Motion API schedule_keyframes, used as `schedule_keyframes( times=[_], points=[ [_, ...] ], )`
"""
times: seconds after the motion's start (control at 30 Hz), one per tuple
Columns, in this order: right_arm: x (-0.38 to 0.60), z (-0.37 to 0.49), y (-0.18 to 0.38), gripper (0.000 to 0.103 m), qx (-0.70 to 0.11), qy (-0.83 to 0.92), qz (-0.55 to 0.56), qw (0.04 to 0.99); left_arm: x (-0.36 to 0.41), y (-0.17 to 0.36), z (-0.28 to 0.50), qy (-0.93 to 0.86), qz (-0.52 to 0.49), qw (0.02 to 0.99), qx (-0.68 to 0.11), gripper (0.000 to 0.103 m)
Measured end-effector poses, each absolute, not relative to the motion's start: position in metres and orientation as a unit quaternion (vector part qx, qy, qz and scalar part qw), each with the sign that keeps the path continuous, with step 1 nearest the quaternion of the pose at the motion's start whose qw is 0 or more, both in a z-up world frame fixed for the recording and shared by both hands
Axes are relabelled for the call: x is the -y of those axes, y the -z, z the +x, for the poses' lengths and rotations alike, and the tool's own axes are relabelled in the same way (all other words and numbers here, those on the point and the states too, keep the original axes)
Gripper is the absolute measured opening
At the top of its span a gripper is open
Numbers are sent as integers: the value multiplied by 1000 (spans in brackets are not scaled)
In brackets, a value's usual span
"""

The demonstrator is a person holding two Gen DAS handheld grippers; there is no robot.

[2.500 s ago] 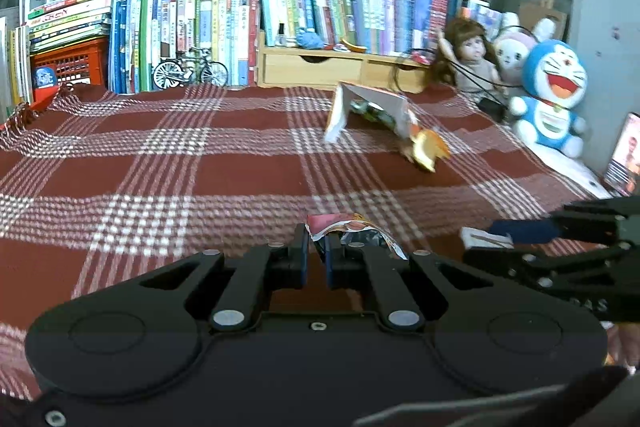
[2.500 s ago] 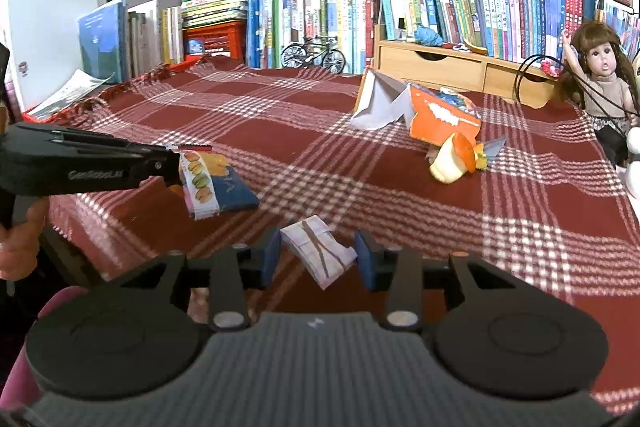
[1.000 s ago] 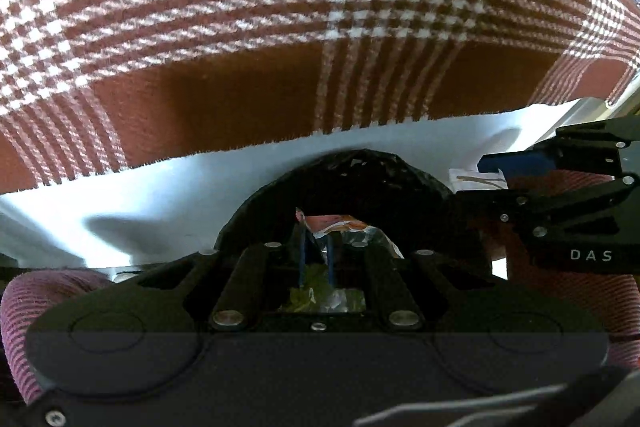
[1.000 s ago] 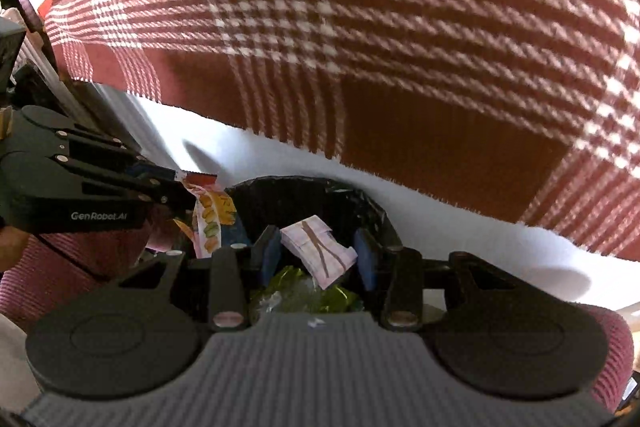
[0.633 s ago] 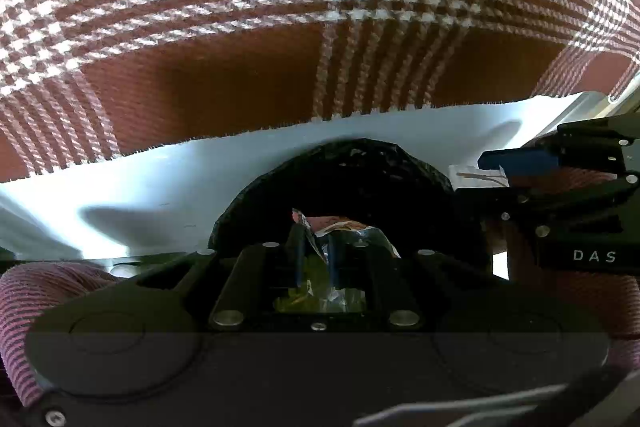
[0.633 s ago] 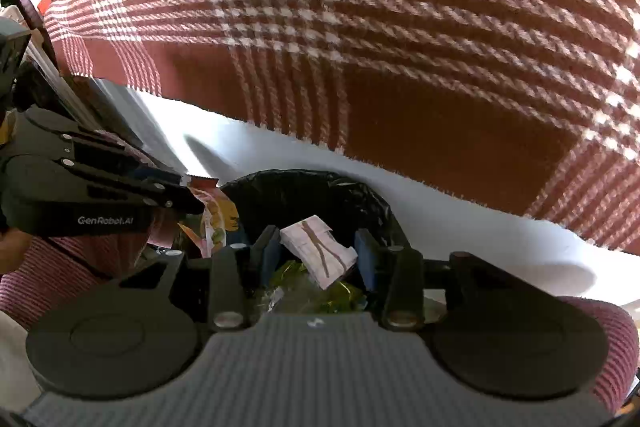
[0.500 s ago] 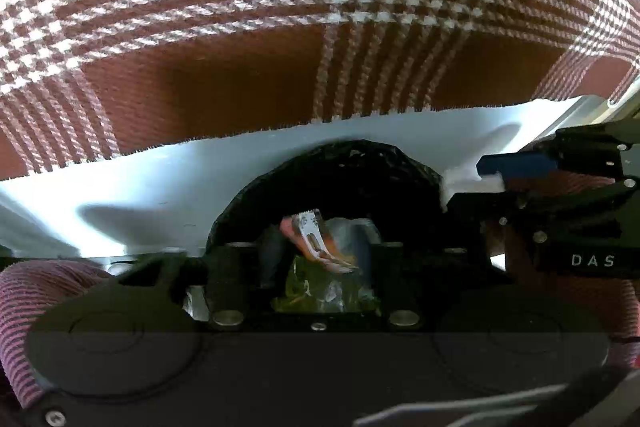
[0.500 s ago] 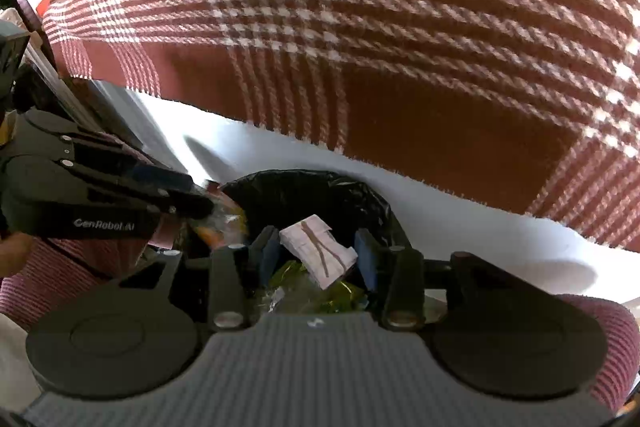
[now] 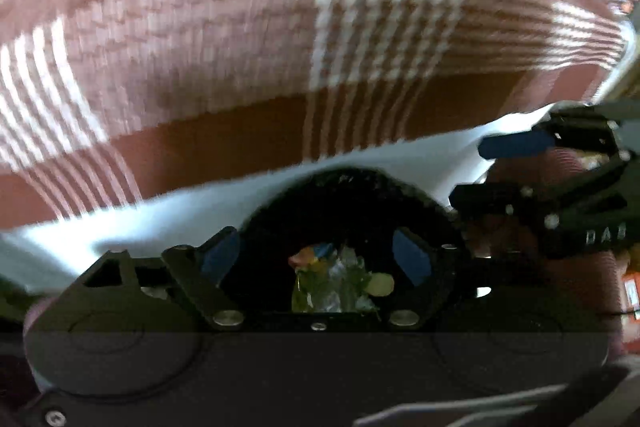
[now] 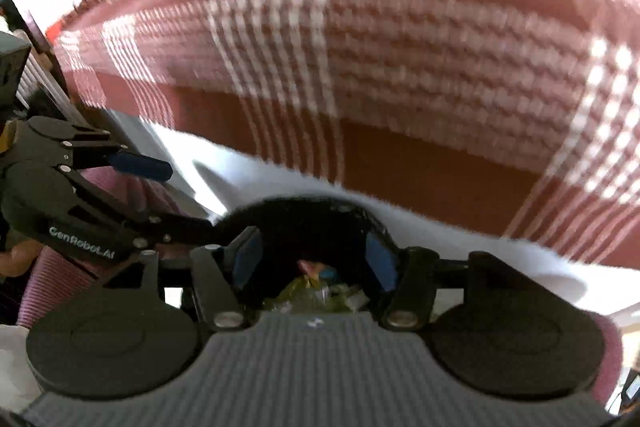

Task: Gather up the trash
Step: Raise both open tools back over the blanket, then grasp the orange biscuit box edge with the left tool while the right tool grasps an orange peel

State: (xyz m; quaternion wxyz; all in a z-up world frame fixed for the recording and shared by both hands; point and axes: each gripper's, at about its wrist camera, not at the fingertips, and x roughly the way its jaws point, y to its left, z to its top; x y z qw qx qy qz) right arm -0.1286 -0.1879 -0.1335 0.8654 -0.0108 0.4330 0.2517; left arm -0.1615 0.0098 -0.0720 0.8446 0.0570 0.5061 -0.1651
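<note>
Plaid blanket (image 9: pixel 240 75) ahead — below both grippers, a black bin (image 9: pixel 348 195) with wrappers (image 9: pixel 332 279); left gripper (image 9: pixel 316 257) and right gripper (image 10: pixel 316 259) opening, empty.

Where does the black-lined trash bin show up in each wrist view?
Left wrist: the trash bin sits bottom centre, framed by the opening left gripper, nothing between its jaws.
Right wrist: the bin is bottom centre, behind the opening, empty right gripper.
Shared landmark: the plaid cloth hanging above it.

The left gripper (image 10: pixel 168 195) bears "GenRobot.AI" on its side; the right gripper (image 9: pixel 480 171) shows "DAS".
</note>
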Motion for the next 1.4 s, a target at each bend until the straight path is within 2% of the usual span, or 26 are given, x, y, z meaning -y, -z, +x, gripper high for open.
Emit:
schedule_keyframes(
  times=[0.13,0.5,0.73,1.03,1.27,1.33,1.4],
  points=[
    [196,-133,95,79,-385,-261,-18,885,-12,29,-161,194,69,862,-463,89],
    [213,-113,29,84,-272,-221,-45,935,-5,-58,-105,185,18,921,-343,93],
    [228,-60,25,85,-250,-144,-43,957,6,-86,-23,188,-112,923,-317,94],
    [242,11,30,85,-249,-100,-37,963,44,-84,89,156,-187,912,-330,94],
    [243,62,36,85,-270,-107,-25,957,68,-57,151,138,-227,908,-324,94],
    [244,71,40,85,-276,-108,-17,955,71,-44,169,132,-247,893,-351,90],
    [244,81,43,85,-285,-113,-6,952,72,-32,181,138,-270,880,-367,76]
  ],
)
